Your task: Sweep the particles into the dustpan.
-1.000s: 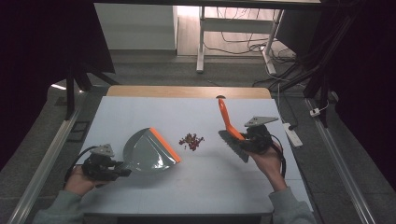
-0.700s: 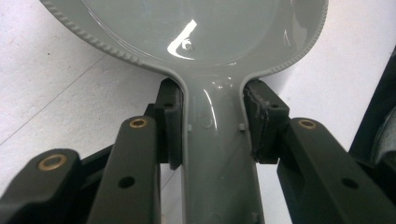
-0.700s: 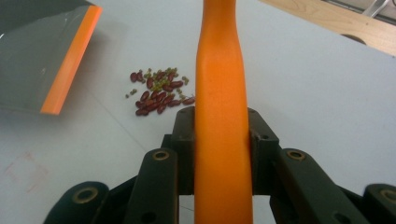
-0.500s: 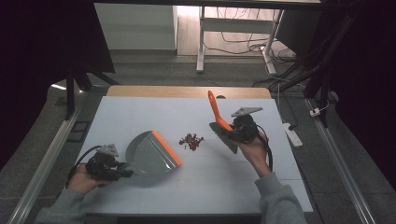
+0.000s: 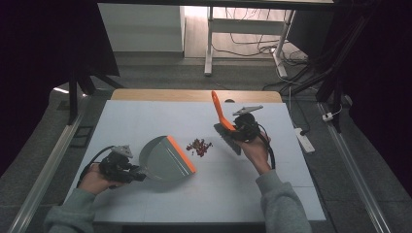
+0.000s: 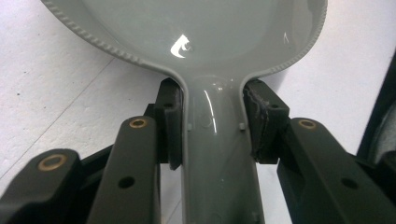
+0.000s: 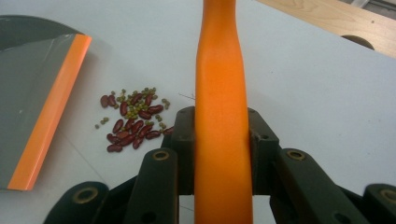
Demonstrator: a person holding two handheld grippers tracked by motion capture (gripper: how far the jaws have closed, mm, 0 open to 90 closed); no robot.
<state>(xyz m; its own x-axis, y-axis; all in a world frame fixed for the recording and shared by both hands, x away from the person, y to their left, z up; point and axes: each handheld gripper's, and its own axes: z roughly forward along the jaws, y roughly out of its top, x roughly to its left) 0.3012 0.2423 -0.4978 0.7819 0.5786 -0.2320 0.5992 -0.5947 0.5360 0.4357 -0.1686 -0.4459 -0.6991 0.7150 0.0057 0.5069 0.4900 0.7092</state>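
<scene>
At lower left of the high view, left gripper [image 5: 127, 171] clenched on the grey handle of the dustpan [image 5: 165, 158], fingers [image 6: 170, 122] pressing it from both sides. Pan flat on the white desk [image 5: 145, 121], orange lip toward frame centre. Just right of that lip, a small heap of red beans and green grains [image 5: 199, 147], apart from the pan. At centre right, right gripper [image 5: 238, 130] grasping the orange brush handle [image 7: 219, 116]; dark brush head [image 5: 232, 143] apparently touching the desk, though hard to tell.
</scene>
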